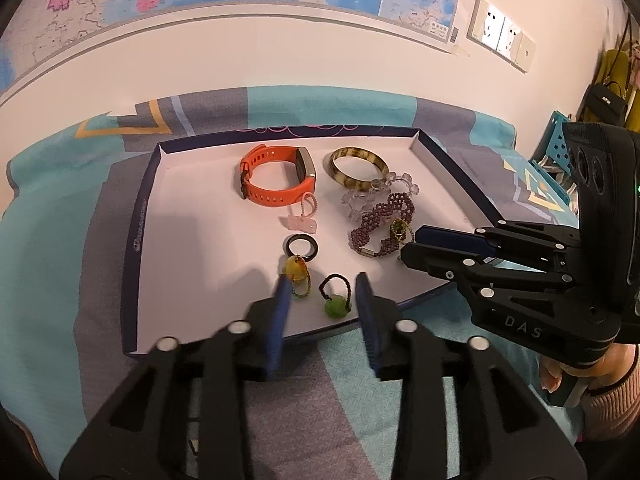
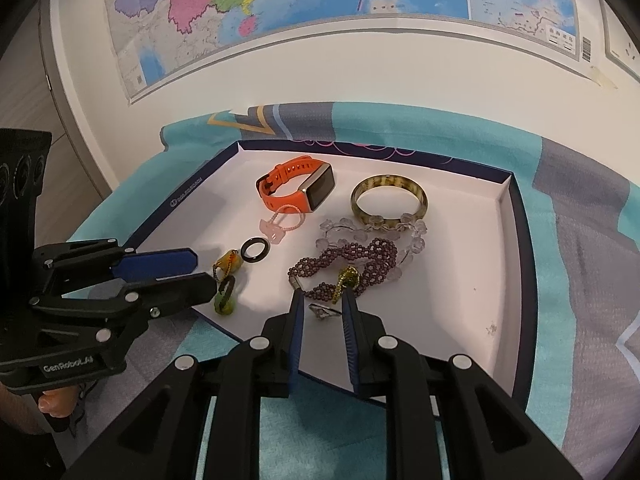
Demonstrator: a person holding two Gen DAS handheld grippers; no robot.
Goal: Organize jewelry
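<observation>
Left tool (image 1: 322, 284) open astride green pendant (image 1: 336, 307) | near tray edge (image 1: 416, 300), seemingly untouched

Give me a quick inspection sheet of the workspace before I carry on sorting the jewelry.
Surface: white tray on a teal and grey cloth.
Job's things: orange watch, bangle, clear beads, purple bracelet, pink charm, black ring, yellow pendant, green pendant, small silver piece, all in the tray.
Clutter: nothing seen.
Grippers: left gripper open, green pendant between its fingers, untouched; right gripper narrow, empty, by the silver piece.
Cables: nothing seen.
Surroundings: wall map, sockets, bags hanging at right.
</observation>
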